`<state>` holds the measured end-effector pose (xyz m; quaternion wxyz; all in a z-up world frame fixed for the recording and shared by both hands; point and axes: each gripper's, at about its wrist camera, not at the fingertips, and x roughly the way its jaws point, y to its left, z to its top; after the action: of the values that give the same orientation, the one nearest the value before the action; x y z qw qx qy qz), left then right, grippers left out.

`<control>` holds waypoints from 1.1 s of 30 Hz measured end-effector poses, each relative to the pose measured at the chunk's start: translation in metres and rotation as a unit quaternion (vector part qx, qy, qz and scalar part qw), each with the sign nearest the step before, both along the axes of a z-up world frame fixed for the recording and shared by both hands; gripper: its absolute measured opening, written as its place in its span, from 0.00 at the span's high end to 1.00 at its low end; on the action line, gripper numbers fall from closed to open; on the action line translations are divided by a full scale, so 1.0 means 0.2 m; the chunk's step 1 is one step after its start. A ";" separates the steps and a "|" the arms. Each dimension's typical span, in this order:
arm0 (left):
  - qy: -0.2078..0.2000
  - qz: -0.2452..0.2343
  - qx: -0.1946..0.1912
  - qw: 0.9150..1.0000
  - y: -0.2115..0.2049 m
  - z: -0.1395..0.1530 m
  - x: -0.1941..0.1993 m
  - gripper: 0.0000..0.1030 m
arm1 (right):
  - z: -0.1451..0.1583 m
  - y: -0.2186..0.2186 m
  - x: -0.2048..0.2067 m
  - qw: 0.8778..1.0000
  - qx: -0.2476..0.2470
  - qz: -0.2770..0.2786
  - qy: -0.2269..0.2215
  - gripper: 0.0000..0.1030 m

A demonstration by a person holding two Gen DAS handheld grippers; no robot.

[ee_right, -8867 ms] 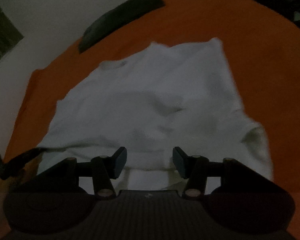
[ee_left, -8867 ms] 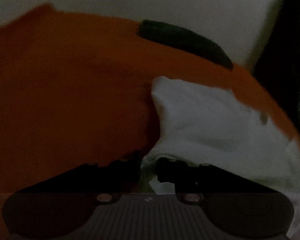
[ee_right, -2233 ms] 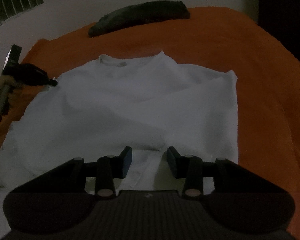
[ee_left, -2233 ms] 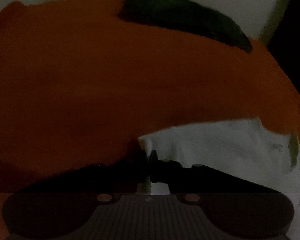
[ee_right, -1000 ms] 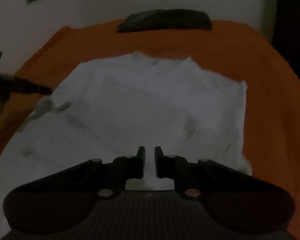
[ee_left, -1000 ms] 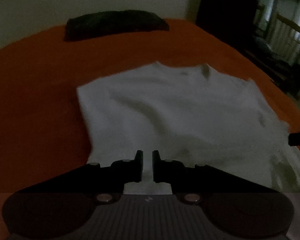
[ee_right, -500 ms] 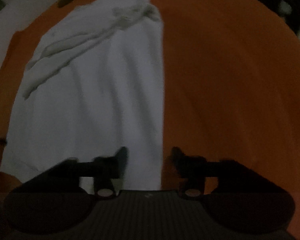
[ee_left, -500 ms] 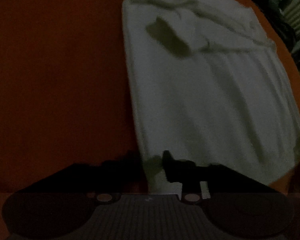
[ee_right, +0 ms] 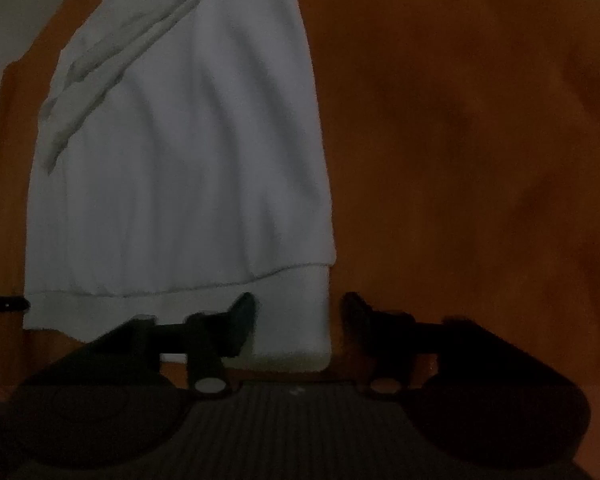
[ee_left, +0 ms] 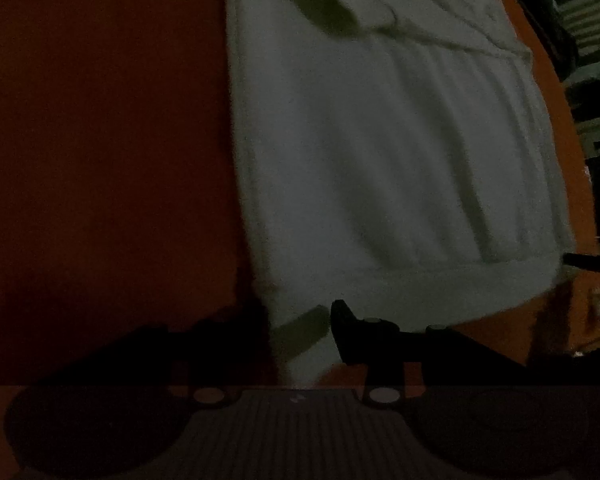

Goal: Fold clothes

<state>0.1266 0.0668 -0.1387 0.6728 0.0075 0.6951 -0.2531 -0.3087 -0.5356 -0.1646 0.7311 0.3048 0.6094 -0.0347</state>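
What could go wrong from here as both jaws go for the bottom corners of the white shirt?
1. The left gripper, jaws opening, straddles the hem corner of the white cotton shirt; one finger sits over the orange bedspread and may pinch it too.
2. The right gripper, jaws closing, may catch only one layer at its corner.
3. Bunched folds near the collar could get trapped in the next fold.

I see a dim room with an orange bed cover (ee_right: 480,140) filling most of both views. A pale wall (ee_right: 4,12) shows at far left, and dark furniture (ee_left: 580,40) stands at far right.
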 end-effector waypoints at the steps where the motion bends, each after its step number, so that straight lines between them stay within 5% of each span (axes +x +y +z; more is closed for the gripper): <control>1: 0.004 -0.006 0.001 1.000 -0.02 0.00 -0.02 0.67 | 0.00 0.00 0.01 1.000 0.001 0.004 -0.002 0.78; 2: 0.000 -0.010 0.003 1.000 -0.04 0.00 -0.02 0.79 | 0.00 0.01 0.01 1.000 0.001 0.008 -0.004 0.90; 4: -0.004 0.004 -0.004 1.000 -0.04 0.00 -0.02 0.97 | 0.00 0.01 0.03 1.000 0.002 0.010 -0.009 0.92; 10: -0.043 0.096 -0.110 0.988 -0.02 0.31 0.16 0.97 | 0.18 -0.05 0.07 0.997 0.024 0.000 -0.073 0.93; 15: -0.158 0.134 -0.178 0.962 -0.12 0.68 0.54 0.97 | 0.48 -0.24 0.41 0.978 0.050 -0.027 -0.202 0.93; 19: -0.212 0.217 -0.198 0.932 -0.20 0.80 0.95 0.97 | 0.64 -0.46 0.81 0.957 0.047 -0.072 -0.279 0.93; 24: -0.222 0.288 -0.195 0.911 -0.38 0.65 1.54 0.97 | 0.59 -0.68 1.44 0.944 0.046 -0.124 -0.302 0.93; 29: -0.205 0.360 -0.139 0.899 -0.60 0.42 2.04 0.97 | 0.35 -0.79 1.98 0.955 0.018 -0.136 -0.262 0.93; 33: -0.150 0.440 -0.161 0.871 -0.53 0.30 2.23 0.93 | 0.16 -0.86 2.23 0.956 0.024 -0.175 -0.235 0.91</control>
<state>0.5723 -0.0395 -0.0777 0.8029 -0.3694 0.4666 -0.0352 0.1383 -0.7073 -0.1330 0.8287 0.4237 0.3578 -0.0751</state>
